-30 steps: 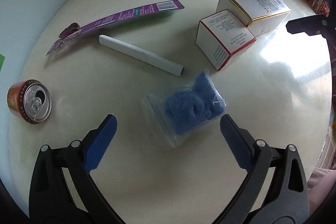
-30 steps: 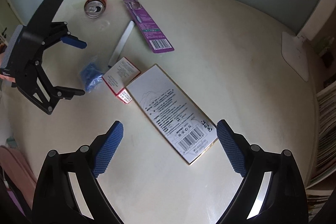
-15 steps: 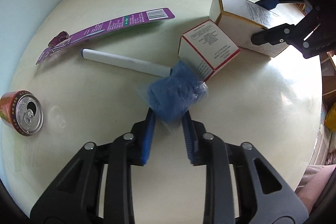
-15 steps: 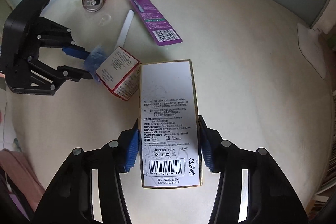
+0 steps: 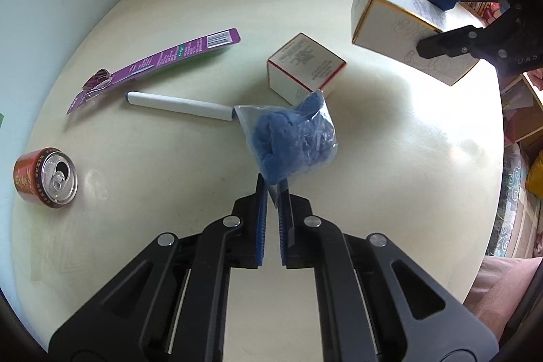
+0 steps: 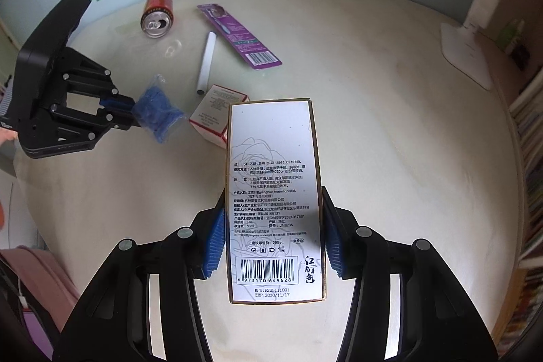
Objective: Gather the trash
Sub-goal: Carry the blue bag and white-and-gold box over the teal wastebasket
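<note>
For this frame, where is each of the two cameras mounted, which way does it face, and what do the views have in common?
Left wrist: sits behind the left gripper, looking along its fingers down at the round table; its jaws pinch the bag of blue material, and the right gripper shows at upper right.
Right wrist: sits behind the right gripper, looking down at the table; its jaws clamp the tall white box, and the left gripper shows at left.
Shared: can, purple card, white tube, small red-edged box, bag, tall box.
</note>
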Demonstrator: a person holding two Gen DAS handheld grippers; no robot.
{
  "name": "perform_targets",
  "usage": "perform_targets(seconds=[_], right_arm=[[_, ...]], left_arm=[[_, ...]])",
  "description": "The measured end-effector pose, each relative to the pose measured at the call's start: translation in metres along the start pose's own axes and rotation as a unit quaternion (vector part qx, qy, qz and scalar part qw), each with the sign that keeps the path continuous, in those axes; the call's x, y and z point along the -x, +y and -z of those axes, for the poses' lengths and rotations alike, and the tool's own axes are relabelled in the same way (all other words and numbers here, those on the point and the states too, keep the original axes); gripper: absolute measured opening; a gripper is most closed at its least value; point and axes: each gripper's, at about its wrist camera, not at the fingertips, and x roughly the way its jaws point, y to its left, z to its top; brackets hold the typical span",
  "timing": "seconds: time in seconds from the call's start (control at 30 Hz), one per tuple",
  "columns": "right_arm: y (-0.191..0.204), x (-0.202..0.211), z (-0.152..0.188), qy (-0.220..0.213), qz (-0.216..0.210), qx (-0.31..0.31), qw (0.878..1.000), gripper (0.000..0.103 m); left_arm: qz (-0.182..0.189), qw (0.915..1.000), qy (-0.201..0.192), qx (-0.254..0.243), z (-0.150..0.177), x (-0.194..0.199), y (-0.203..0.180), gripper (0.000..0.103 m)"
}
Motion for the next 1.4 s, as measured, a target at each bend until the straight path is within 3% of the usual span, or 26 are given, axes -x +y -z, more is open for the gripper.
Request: perform_targets(seconds=[0.5, 0.73, 1.13, 1.4], right_arm=[[0.008, 0.059, 0.072, -0.035, 0.03, -0.045, 0.998, 0.05], [0.011, 0.085, 0.11, -0.048, 0.046, -0.073, 0.995, 0.05], [0.01, 0.136, 0.212, -0.063, 0.074, -0.145, 0.985, 0.05], [0.005, 0.158, 0.299, -0.064, 0.089, -0.216, 0.97, 0.05]], left_arm=[[-0.023, 0.9993, -0.023, -0.021, 0.01, 0.029, -0.045, 0.004], [-0.013, 0.9982, -0.041, -0.043, 0.005, 0.041, -0.079, 0.004], [0.019, 0.9916, -0.054, -0.116, -0.004, 0.049, -0.18, 0.004], [0.054, 0.9802, -0.044, -0.185, 0.002, 0.042, -0.267, 0.004]])
